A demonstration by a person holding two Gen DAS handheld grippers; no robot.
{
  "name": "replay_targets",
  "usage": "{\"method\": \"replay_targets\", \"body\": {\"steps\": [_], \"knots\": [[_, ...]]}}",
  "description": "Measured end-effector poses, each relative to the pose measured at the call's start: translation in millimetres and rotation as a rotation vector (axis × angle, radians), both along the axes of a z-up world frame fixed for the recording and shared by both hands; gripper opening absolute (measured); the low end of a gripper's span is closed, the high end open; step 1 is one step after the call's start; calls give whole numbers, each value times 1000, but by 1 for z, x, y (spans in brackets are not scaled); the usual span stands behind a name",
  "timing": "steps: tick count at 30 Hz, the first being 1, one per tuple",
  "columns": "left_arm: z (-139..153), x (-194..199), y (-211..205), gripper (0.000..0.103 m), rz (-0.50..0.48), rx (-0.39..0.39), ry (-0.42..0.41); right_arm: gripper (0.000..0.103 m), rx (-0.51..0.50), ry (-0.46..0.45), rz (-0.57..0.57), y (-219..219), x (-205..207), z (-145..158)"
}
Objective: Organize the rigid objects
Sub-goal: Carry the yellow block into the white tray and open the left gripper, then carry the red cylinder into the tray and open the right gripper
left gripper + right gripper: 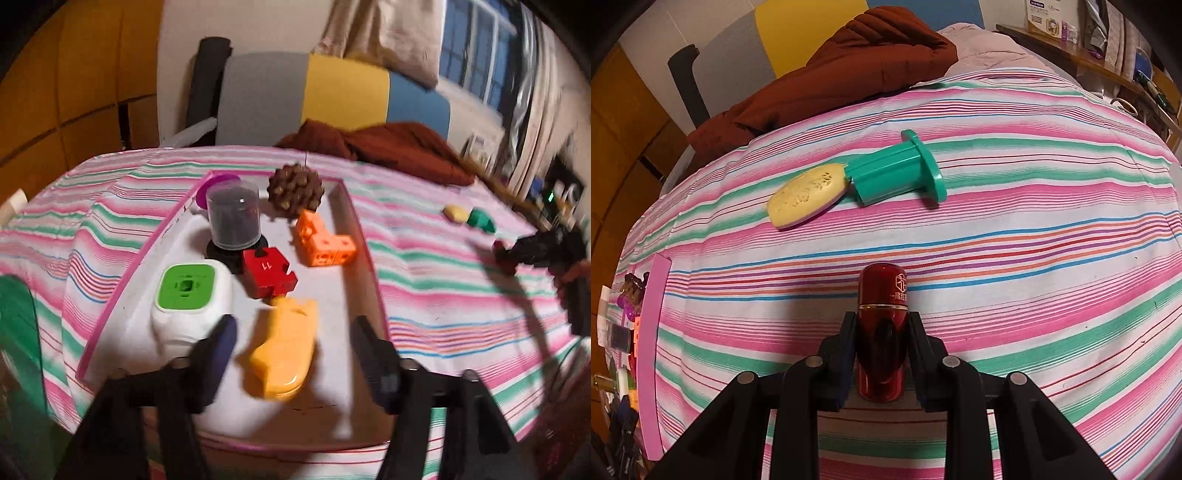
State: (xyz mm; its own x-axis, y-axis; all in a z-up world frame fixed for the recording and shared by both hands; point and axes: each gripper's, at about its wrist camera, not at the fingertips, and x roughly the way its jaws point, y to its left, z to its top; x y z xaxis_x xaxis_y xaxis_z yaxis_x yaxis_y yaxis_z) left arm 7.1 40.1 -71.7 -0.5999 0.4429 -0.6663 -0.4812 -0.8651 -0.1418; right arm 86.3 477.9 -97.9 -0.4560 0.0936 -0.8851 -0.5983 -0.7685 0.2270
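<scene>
My left gripper (pixel 293 328) is open above the near end of a pink-rimmed white tray (pixel 364 236). A yellow-orange plastic piece (pixel 286 350) lies between its fingers. The tray also holds a white box with a green top (pixel 186 290), a red puzzle block (pixel 269 271), an orange L-shaped block (pixel 323 240), a clear cylinder case (pixel 232 218) and a brown spiky ball (pixel 295 192). My right gripper (pixel 882 321) is shut on a dark red bottle (pixel 882 291) just above the striped bedsheet. A yellow soap bar (pixel 807 195) and a green flanged cylinder (pixel 897 171) lie beyond it.
The tray's pink edge (pixel 653 350) shows at the far left of the right wrist view. A brown jacket (pixel 849 70) lies at the back of the bed. My right gripper shows at the right of the left wrist view (pixel 517 253).
</scene>
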Motion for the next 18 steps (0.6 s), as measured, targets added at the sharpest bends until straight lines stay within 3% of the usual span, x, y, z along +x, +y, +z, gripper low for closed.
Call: {"method": "replay_targets", "body": {"steps": [4,6,11,18], "knots": [[8,14,-10,96,37,40,39,26,-4,10,6,-6,-3,2],[10,22,-12,100,42,43,63,26,-8,20,23,-11,-4,3],[9,31,-7,101,30,-10,96,26,-7,47,85,-31,-8,9],[8,32,-10,101,33,2,83,26,-34,121,217,-72,-15,19]]}}
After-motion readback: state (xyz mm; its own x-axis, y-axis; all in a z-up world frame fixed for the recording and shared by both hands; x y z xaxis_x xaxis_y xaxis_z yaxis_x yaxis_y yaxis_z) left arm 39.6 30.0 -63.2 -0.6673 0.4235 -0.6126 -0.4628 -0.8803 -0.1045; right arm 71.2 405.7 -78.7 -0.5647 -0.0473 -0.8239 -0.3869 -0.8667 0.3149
